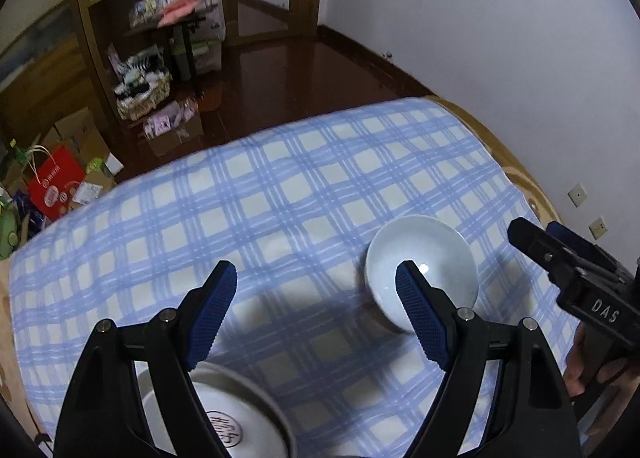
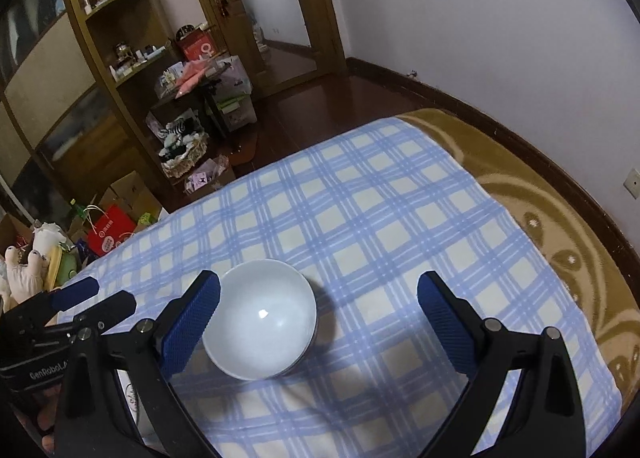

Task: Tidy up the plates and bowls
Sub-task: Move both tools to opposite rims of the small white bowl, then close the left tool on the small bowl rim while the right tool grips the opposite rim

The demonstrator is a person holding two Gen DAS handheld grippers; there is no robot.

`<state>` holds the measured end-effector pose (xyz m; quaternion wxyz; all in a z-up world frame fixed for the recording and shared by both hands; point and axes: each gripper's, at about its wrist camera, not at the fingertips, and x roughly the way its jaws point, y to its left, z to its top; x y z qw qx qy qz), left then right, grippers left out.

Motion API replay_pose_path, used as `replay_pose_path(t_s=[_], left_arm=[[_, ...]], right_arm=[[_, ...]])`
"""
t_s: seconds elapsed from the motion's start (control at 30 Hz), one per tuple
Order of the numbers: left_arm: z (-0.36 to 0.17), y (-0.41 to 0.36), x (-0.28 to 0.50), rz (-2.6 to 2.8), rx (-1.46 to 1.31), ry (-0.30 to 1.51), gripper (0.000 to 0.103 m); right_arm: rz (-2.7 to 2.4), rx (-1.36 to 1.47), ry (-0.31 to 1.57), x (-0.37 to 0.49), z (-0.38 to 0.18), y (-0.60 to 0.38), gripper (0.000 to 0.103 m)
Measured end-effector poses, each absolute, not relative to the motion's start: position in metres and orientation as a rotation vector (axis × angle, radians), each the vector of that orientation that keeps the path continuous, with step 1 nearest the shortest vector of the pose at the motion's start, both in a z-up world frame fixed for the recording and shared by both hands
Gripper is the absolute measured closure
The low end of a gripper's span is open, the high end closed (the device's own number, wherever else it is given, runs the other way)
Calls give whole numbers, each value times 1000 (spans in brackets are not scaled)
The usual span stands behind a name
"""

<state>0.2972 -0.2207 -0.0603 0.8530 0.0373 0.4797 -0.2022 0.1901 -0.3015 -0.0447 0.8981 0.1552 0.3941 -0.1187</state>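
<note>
Left wrist view showed the left claw (image 1: 316,314) spread wide and holding nothing, poised above a blue-checked cloth (image 1: 280,197) that looked to be spread over a bed rather than a counter. A plain white bowl (image 1: 424,270) sat on the cloth to its right, partly behind the right-hand pad, and a white dish with a dark printed mark (image 1: 224,422) lay near the camera beneath the left-hand finger. The right claw (image 2: 318,322) was likewise spread and empty, with the white bowl (image 2: 260,334) just beside its left pad, not between the pads. Since the cloth seemed to lie on soft bedding, a bowl pinched by one rim could tip or slide, and the two claws, close together around the same bowl, might knock into each other or against it. The marked dish was blurred and cut off by the frame's lower edge, so whether it was a plate or a shallow bowl was hard to tell; the white bowl's base was hidden from both views.
</note>
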Motion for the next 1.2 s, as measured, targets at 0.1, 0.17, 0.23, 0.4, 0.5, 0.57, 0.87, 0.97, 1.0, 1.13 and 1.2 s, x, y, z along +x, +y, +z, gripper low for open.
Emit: replay_pose_path(t_s=[0.1, 0.17, 0.23, 0.4, 0.5, 0.57, 0.87, 0.97, 1.0, 1.13, 1.2], left_arm=[[-71, -228, 304, -420, 88, 1037, 22], [-78, -232, 307, -419, 96, 1047, 22], [-84, -235, 310, -414, 109, 1053, 22], [-105, -244, 317, -440, 118, 1098, 22], [-112, -246, 321, -457, 79, 1127, 22], [-116, -247, 324, -448, 61, 1143, 23], [-125, -262, 318, -475, 71, 1160, 56], [-128, -268, 315, -494, 97, 1177, 62], [-130, -269, 314, -488, 102, 1182, 63], [-136, -273, 313, -471, 108, 1189, 74], [-141, -274, 313, -481, 86, 1207, 85]], right_arm=[[-231, 362, 822, 195, -54, -306, 6], [-229, 367, 828, 199, -60, -308, 7], [-237, 345, 838, 202, -65, -307, 11], [-234, 351, 885, 209, -79, -311, 19], [-231, 337, 908, 212, -87, -311, 20], [-226, 346, 931, 214, -94, -311, 20], [-190, 423, 1026, 220, -122, -311, 55], [-190, 448, 1040, 219, -127, -314, 62], [-193, 455, 1041, 218, -129, -315, 63], [-165, 488, 1057, 217, -135, -317, 78], [-150, 502, 1061, 217, -137, -316, 82]])
